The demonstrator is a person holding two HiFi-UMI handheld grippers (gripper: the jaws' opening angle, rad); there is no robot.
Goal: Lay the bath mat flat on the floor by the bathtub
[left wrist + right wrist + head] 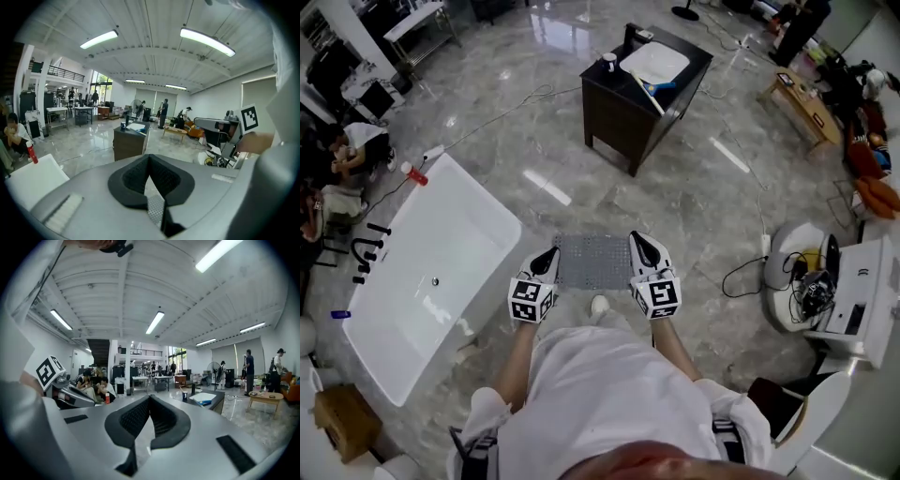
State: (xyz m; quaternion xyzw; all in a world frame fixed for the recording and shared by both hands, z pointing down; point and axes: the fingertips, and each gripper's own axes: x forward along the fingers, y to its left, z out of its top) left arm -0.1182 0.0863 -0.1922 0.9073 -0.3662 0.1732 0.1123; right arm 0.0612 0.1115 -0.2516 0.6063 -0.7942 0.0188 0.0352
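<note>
The left gripper (pixel 549 258) and right gripper (pixel 639 244), jaws closed, are each pinching a near corner of the grey perforated bath mat (pixel 594 262), spreading it between them just right of the white rectangular bathtub (pixel 431 253); seemingly light and floppy, it is best gripped at its corners.

The head camera looks steeply down from above the person onto the floor (pixel 675 206), with the tub (pixel 441 272) at the left edge, the mat (pixel 592 261) mid-frame and the cabinet (pixel 637 94) far off at the top. The left gripper (pixel 546 265) and right gripper (pixel 642 251) each carry a camera close behind the jaws, facing level across the room and up to the ceiling (pixel 150 56). All three views share the cabinet.
</note>
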